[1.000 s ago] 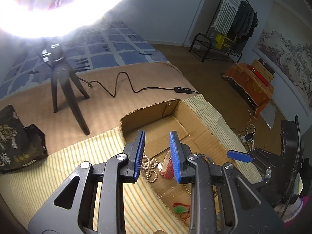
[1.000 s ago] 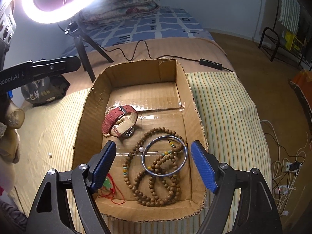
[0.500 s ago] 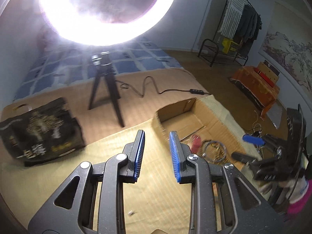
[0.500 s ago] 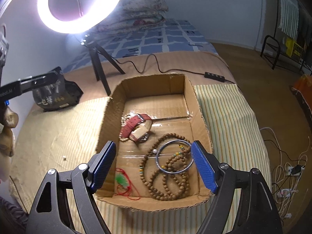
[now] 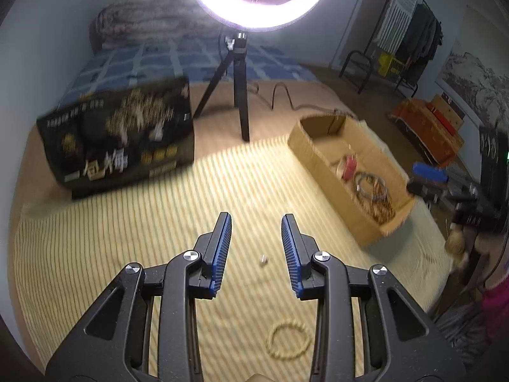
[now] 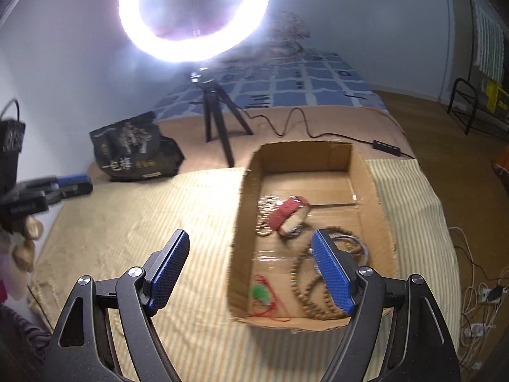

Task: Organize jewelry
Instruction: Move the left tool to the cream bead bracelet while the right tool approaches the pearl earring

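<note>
Right now our left gripper [image 5: 256, 248] hangs over the striped cloth [image 5: 127, 238], jaws parted with nothing between them. Just below it, at 6 o'clock in the left wrist view, a pale beaded bracelet [image 5: 288, 339] lies flat on the cloth, partly hidden by the gripper's frame; a tiny pale bead or stud [image 5: 263, 258] sits between the fingertips, too small to identify.

Our right gripper [image 6: 249, 269] is spread wide and empty, its right finger over the near end of the cardboard box [image 6: 241, 216]. The box is an open, rough-edged tray with a taped floor. Inside, near to far: a green pendant on a red cord [image 6: 262, 296] at 6 o'clock, a long loop of brown wooden beads [image 6: 307, 281] partly behind the finger, a metal bangle [image 6: 358, 248] at 3 o'clock, mostly hidden, then a red-strapped watch [image 6: 288, 213] resting against a pale bead string [image 6: 265, 210]. The far half of the box is bare cardboard.

Farther off, at 10 o'clock, a dark printed bag [image 6: 133, 146] stands blurred; at 12 o'clock a tripod [image 6: 216, 117] carries a glaring ring light [image 6: 194, 12], its cable [image 6: 296, 124] snaking toward 2 o'clock.
</note>
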{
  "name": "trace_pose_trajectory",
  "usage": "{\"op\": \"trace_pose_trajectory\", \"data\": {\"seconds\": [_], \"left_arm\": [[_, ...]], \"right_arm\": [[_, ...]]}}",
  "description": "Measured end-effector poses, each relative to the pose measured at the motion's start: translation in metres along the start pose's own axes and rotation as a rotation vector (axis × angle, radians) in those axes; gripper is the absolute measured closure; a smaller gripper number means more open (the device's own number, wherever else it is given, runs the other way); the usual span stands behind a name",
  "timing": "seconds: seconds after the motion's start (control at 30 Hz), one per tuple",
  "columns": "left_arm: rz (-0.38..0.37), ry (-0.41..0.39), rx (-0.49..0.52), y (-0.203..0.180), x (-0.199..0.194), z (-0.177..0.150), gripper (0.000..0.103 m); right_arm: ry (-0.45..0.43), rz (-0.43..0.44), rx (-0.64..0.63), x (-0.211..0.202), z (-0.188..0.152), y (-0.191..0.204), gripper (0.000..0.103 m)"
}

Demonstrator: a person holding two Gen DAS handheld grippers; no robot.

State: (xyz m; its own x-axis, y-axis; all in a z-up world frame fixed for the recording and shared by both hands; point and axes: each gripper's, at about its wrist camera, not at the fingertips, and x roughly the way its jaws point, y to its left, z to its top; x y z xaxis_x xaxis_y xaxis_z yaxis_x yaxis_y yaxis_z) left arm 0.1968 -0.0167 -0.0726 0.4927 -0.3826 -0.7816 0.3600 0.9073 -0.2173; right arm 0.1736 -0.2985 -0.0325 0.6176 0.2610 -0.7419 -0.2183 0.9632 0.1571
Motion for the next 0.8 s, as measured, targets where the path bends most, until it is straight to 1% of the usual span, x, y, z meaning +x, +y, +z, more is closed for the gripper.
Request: {"op": "trace_pose_trajectory", "data": {"seconds": [0.13, 0.23, 0.27, 0.37, 0.5, 0.6, 0.67, 0.7, 0.73, 0.8], "left_arm": [[-0.012, 0.062, 0.003, 0.003, 0.009, -0.025, 0.071], [-0.022, 0.098, 0.006, 0.002, 0.016, -0.042, 0.071], [-0.03, 0.115, 0.008, 0.002, 0.02, -0.048, 0.071], [-0.056, 0.175, 0.025, -0.004, 0.033, -0.062, 0.071], [-0.07, 0.245, 0.066, -0.013, 0.046, -0.08, 0.071], [-0.079, 0.272, 0.08, -0.018, 0.052, -0.089, 0.071], [-0.091, 0.287, 0.075, -0.019, 0.055, -0.094, 0.071], [-0.096, 0.295, 0.075, -0.02, 0.057, -0.097, 0.071], [-0.096, 0.302, 0.077, -0.02, 0.059, -0.099, 0.071], [-0.095, 0.315, 0.087, -0.023, 0.063, -0.103, 0.073]], "right_arm": [[0.011, -0.002, -0.024, 0.002, 0.001, 0.018, 0.024], [0.041, -0.045, -0.021, 0.009, 0.0, 0.029, 0.024], [0.051, -0.046, -0.022, 0.012, 0.0, 0.032, 0.024], [0.071, -0.018, -0.047, 0.021, 0.0, 0.043, 0.024], [0.091, 0.012, -0.073, 0.033, 0.0, 0.054, 0.024], [0.118, 0.046, -0.071, 0.046, -0.002, 0.059, 0.024], [0.138, 0.061, -0.076, 0.055, -0.004, 0.063, 0.028], [0.152, 0.071, -0.08, 0.06, -0.006, 0.067, 0.033], [0.166, 0.083, -0.081, 0.064, -0.007, 0.069, 0.036], [0.189, 0.107, -0.079, 0.072, -0.011, 0.074, 0.037]]}}
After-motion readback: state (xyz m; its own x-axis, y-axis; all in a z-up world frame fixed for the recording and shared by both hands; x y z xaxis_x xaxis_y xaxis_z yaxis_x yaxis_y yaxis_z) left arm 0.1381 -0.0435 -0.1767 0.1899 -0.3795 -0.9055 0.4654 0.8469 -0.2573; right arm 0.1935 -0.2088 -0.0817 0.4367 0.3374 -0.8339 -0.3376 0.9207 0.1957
